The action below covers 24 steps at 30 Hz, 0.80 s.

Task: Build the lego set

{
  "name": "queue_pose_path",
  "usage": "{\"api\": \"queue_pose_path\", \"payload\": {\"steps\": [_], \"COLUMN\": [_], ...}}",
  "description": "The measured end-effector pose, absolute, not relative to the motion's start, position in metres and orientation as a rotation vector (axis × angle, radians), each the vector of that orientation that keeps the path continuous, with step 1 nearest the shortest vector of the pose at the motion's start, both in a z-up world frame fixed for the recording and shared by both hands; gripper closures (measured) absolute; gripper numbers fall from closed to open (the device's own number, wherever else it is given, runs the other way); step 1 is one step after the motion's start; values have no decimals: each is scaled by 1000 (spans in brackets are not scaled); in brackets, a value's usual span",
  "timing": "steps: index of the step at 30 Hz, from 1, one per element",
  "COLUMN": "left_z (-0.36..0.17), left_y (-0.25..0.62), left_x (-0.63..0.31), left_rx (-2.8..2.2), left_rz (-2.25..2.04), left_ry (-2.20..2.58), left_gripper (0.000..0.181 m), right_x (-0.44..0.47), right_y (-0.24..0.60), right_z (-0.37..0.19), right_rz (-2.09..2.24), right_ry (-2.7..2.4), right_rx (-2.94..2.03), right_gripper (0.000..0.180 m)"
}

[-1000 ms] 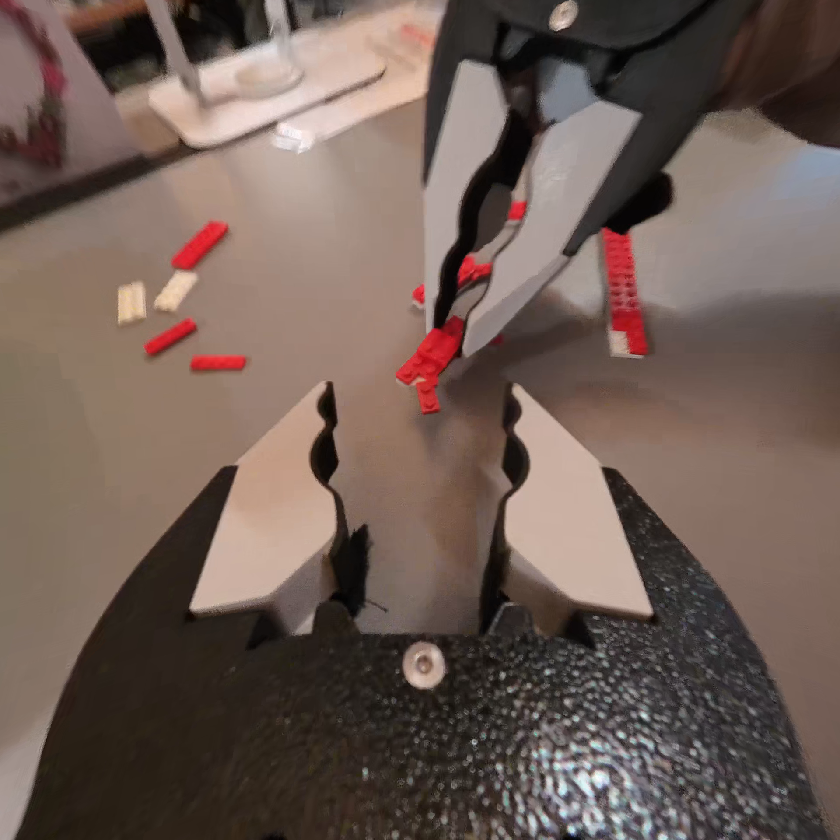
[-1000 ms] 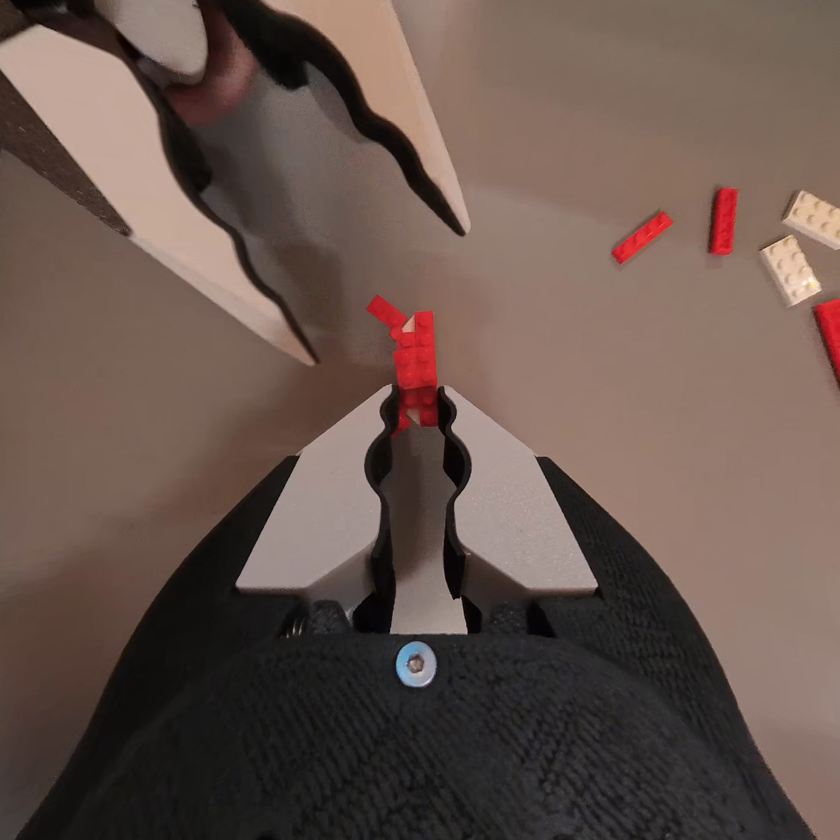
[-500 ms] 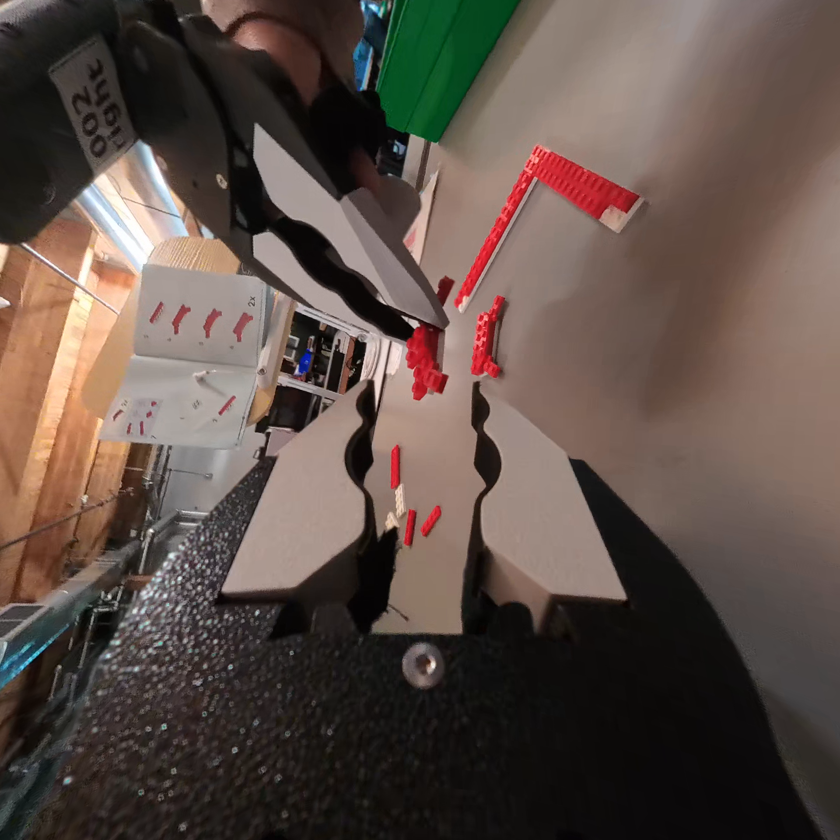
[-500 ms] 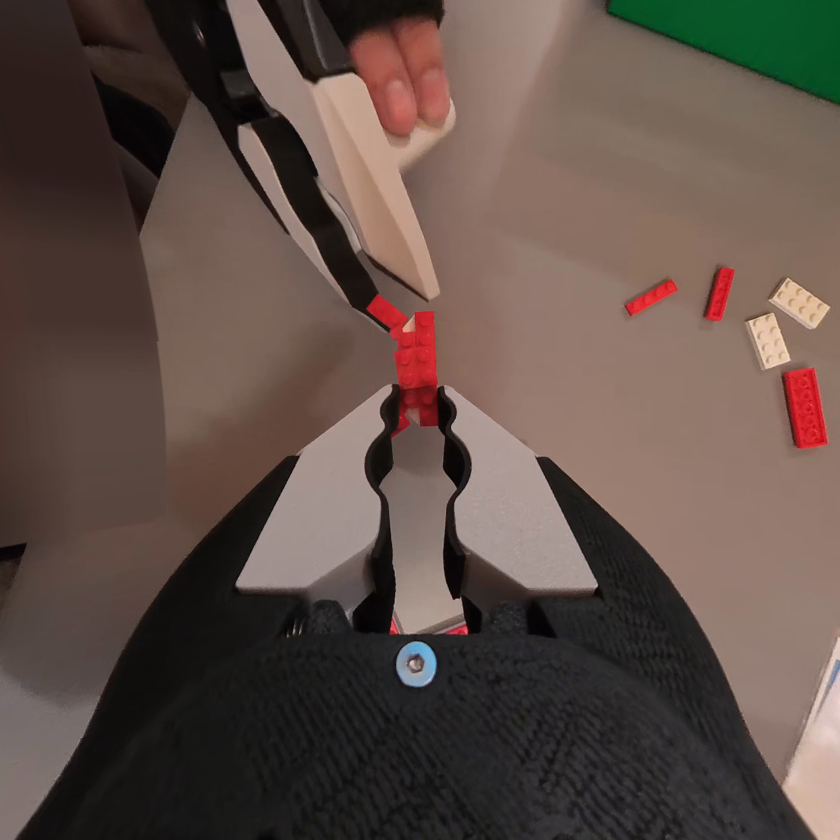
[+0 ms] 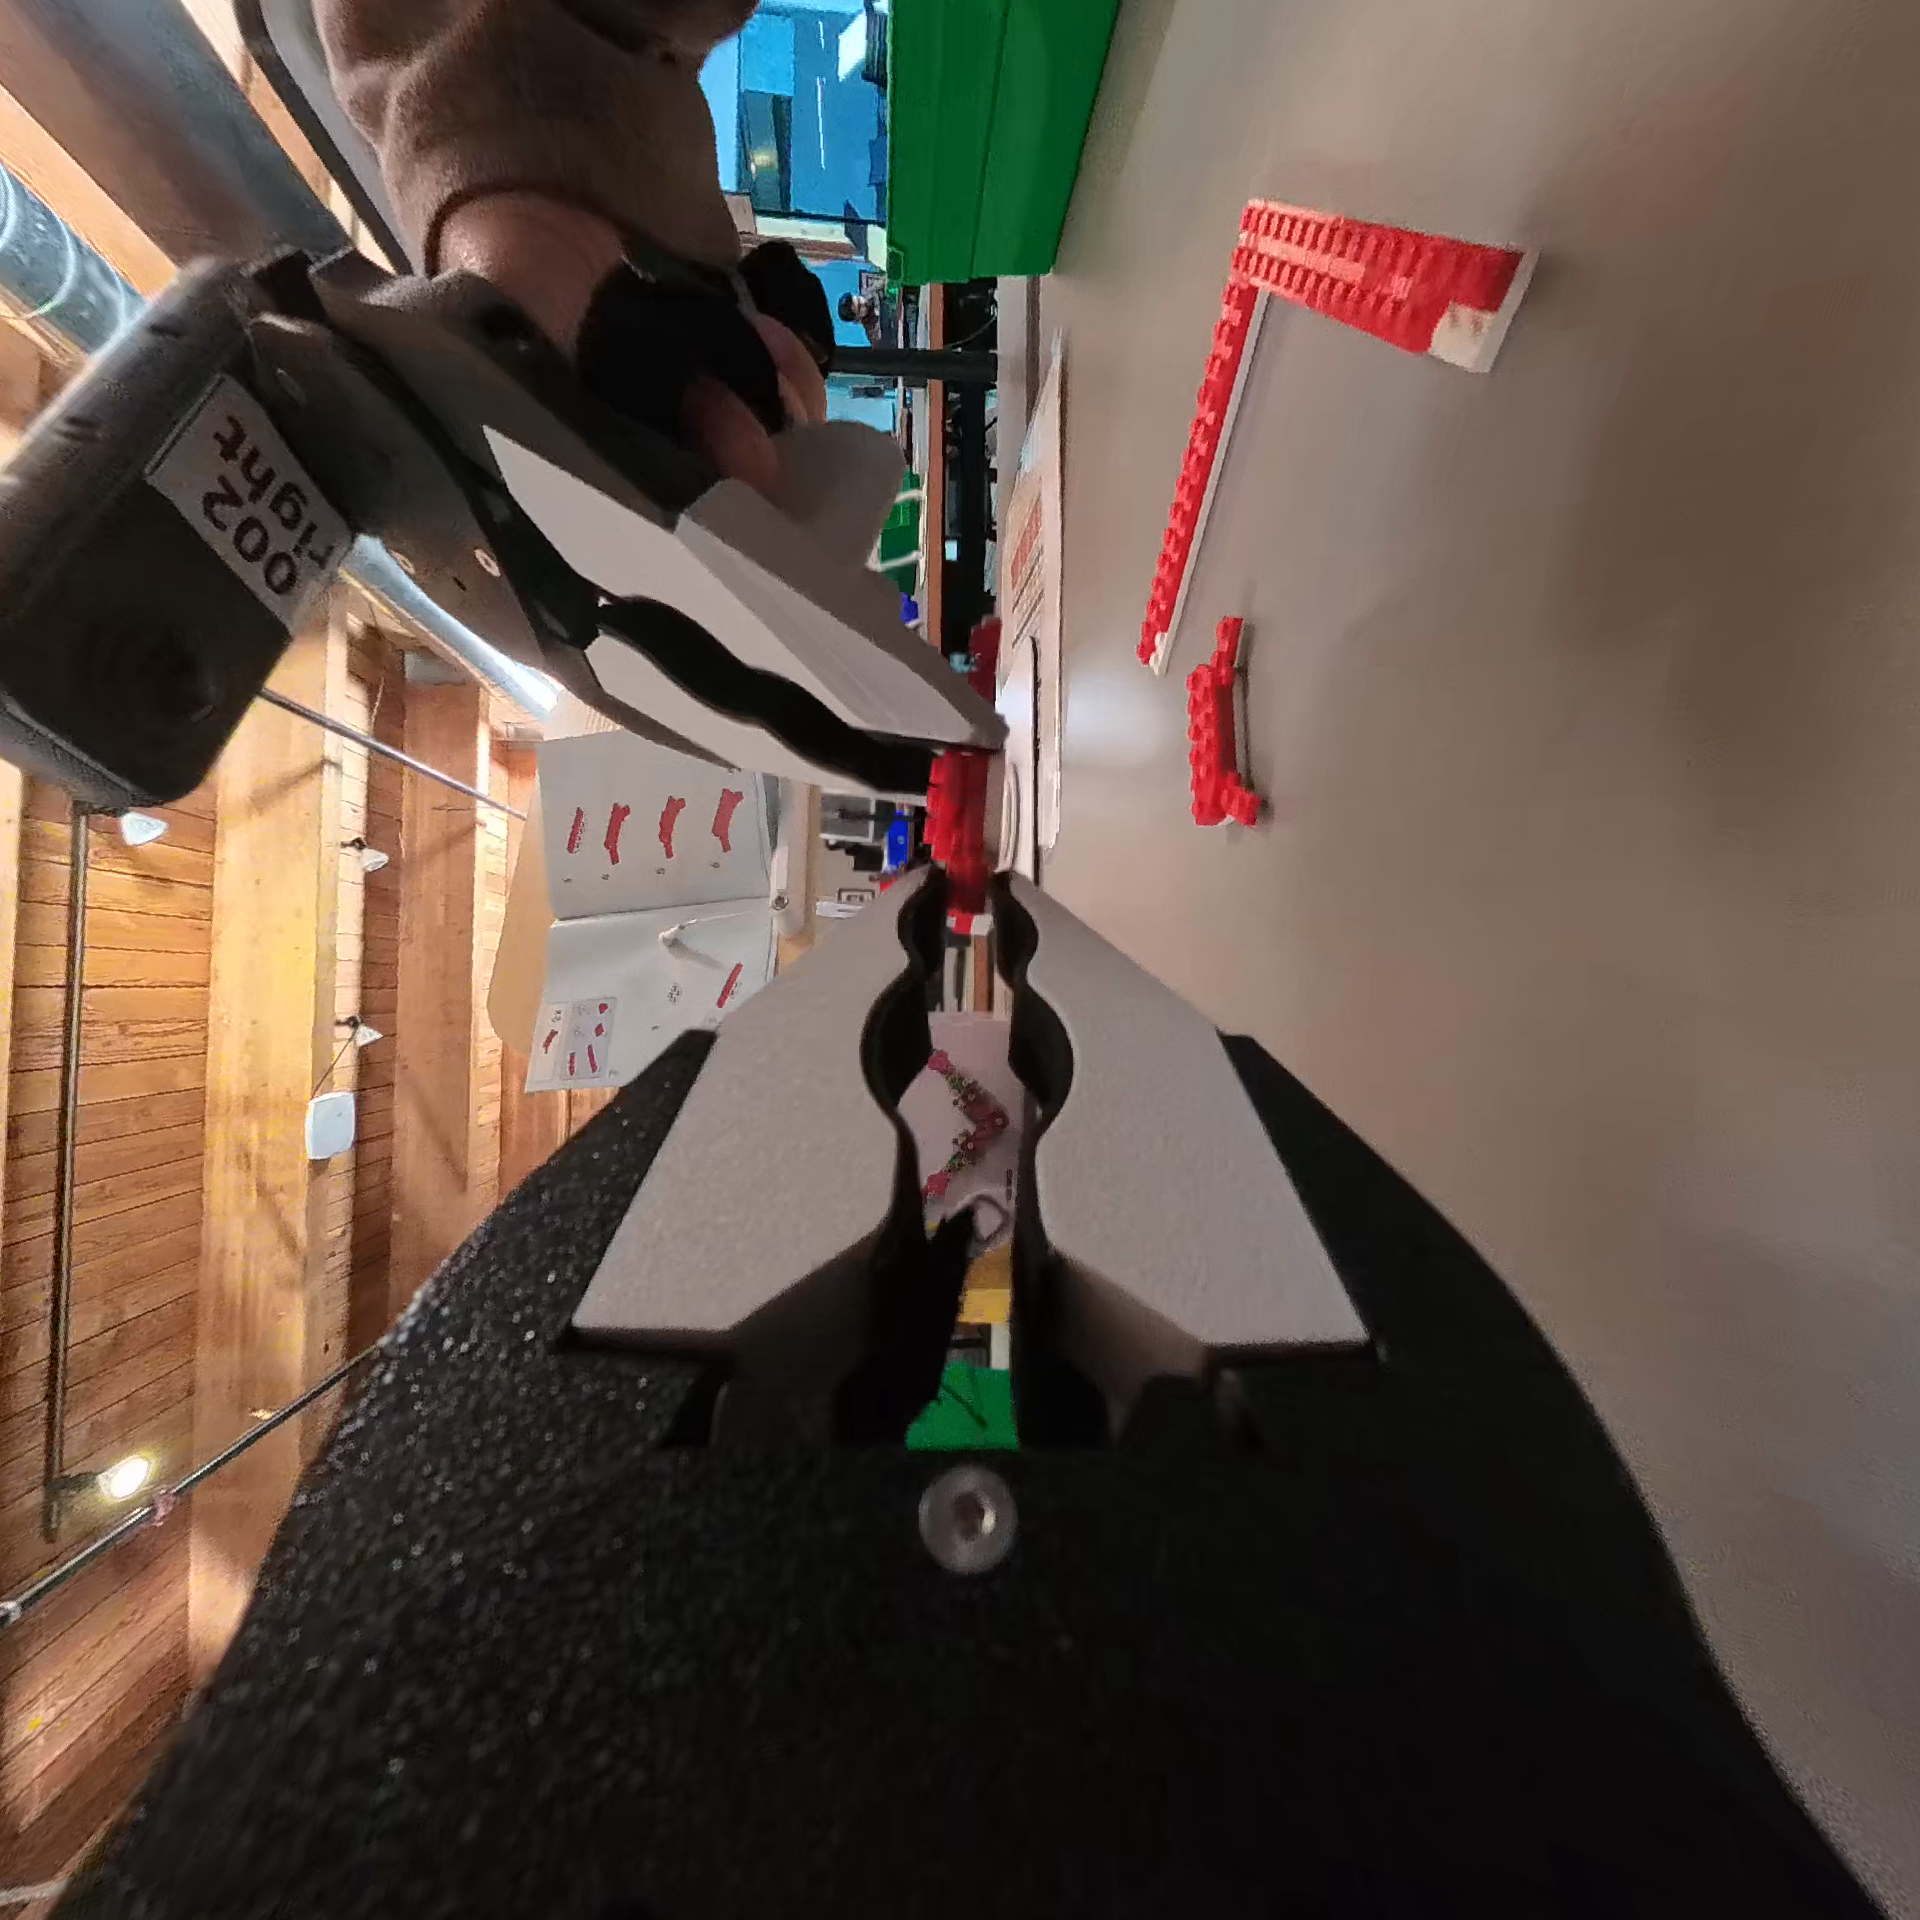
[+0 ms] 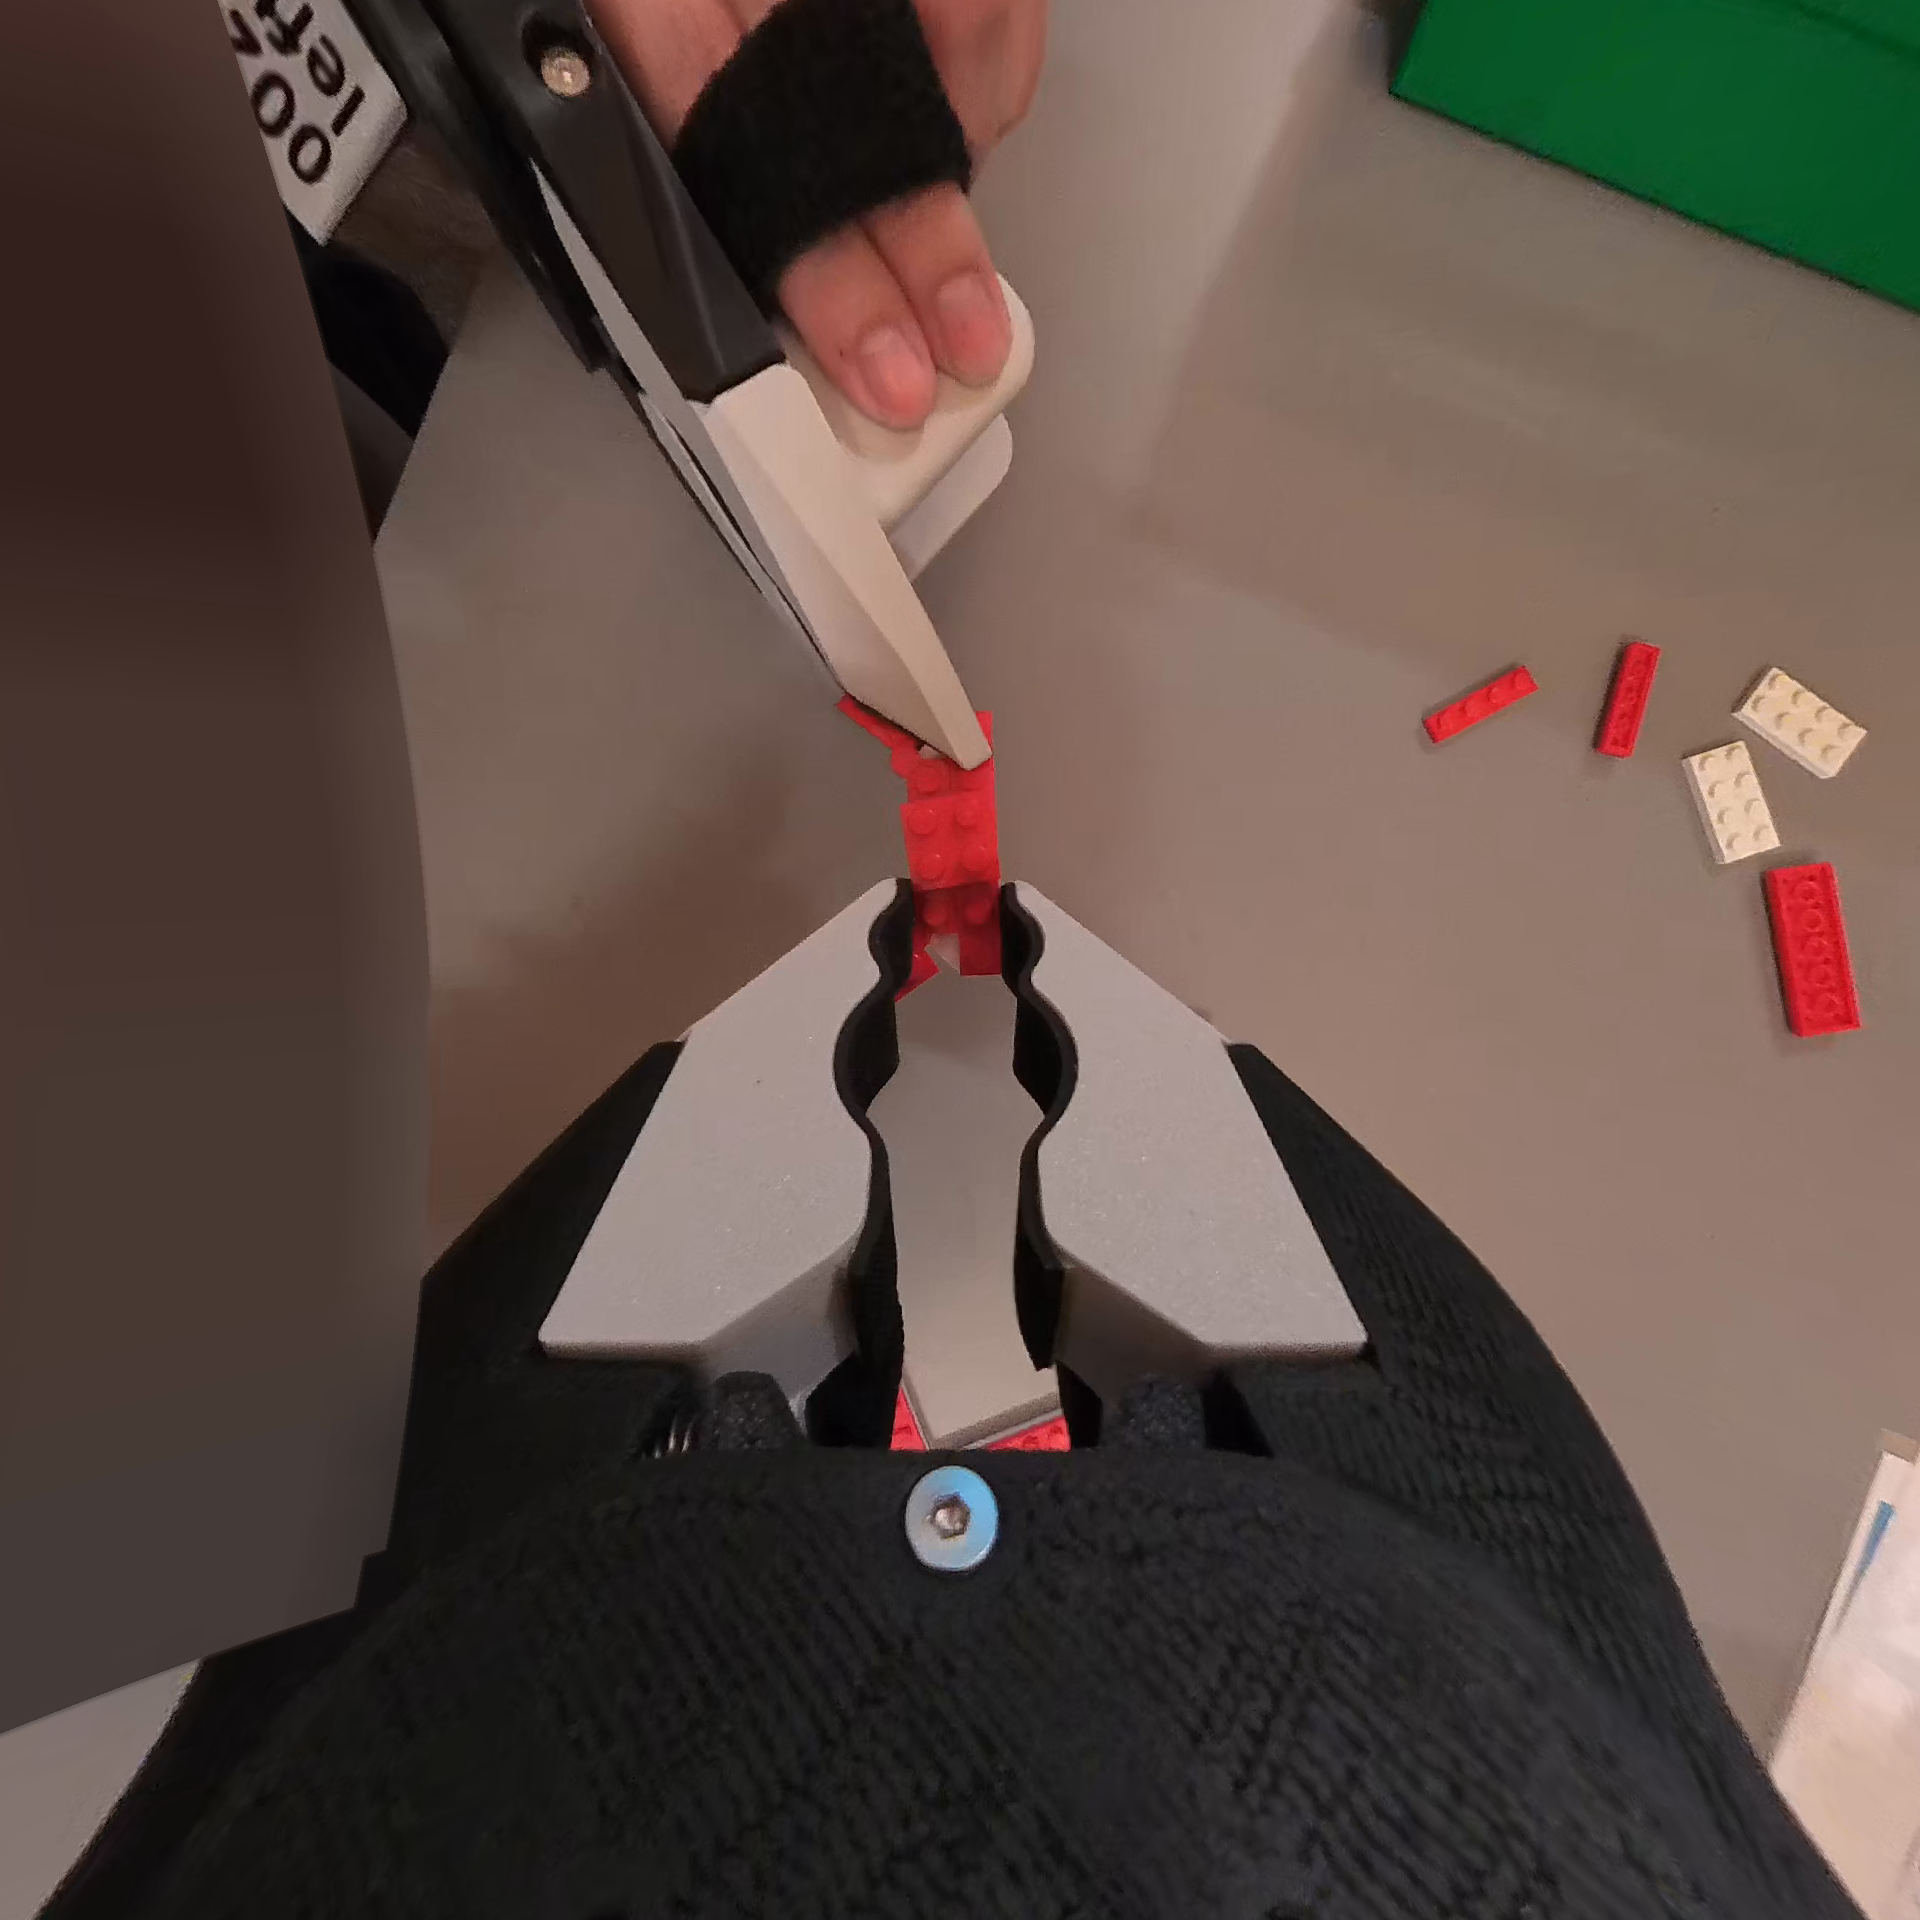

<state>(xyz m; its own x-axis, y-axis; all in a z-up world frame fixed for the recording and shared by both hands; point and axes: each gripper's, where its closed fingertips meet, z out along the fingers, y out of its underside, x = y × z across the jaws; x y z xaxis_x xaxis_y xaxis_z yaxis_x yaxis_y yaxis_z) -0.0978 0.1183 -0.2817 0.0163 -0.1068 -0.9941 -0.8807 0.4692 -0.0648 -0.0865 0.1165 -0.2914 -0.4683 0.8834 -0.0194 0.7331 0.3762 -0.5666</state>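
A small red brick assembly (image 6: 951,831) with a bit of white in it is held in the air above the grey table (image 6: 1351,520). My right gripper (image 6: 951,896) is shut on its near end. My left gripper (image 6: 940,743) comes in from the upper left and its tips close on the far end. In the left wrist view, which is rolled sideways, my left gripper (image 5: 961,891) has its jaws nearly together on the assembly (image 5: 958,821). The right gripper (image 5: 961,750) meets it from the upper left.
Loose red plates (image 6: 1481,703) (image 6: 1626,698) (image 6: 1813,961) and white plates (image 6: 1797,722) (image 6: 1730,816) lie to the right. An L-shaped red and white build (image 5: 1340,281), a small red sub-build (image 5: 1216,727), an open instruction booklet (image 5: 644,831) and a green box (image 6: 1714,125) are also there.
My left gripper has rolled onto its side, moved in from open and apart, and closed on the far end of the assembly. My right gripper kept its hold.
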Motion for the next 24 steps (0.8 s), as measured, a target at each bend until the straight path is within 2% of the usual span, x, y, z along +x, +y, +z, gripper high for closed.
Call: {"api": "queue_pose_path", "payload": {"steps": [4, 9, 14, 19, 24], "left_z": [-277, -261, -244, -231, -229], "left_y": [122, 130, 135, 138, 139], "left_x": [-101, -110, -120, -121, -119], "left_rx": [-963, -1002, -1063, -1078, -1092], "left_rz": [770, 786, 773, 767, 760], "left_ry": [1433, 1382, 1328, 1298, 1298], "left_gripper": [175, 175, 175, 175, 175], "right_x": [-91, -100, -111, -117, -121], "right_y": [123, 139, 134, 136, 140], "right_z": [-287, -269, -236, -230, -223], "right_rz": [690, 644, 351, -56, -196], "right_ry": [-2287, -2091, -1873, -1763, -1699], "right_rx": [-1387, -1296, -822, -573, -519], "right_gripper": [161, 127, 121, 134, 143]}}
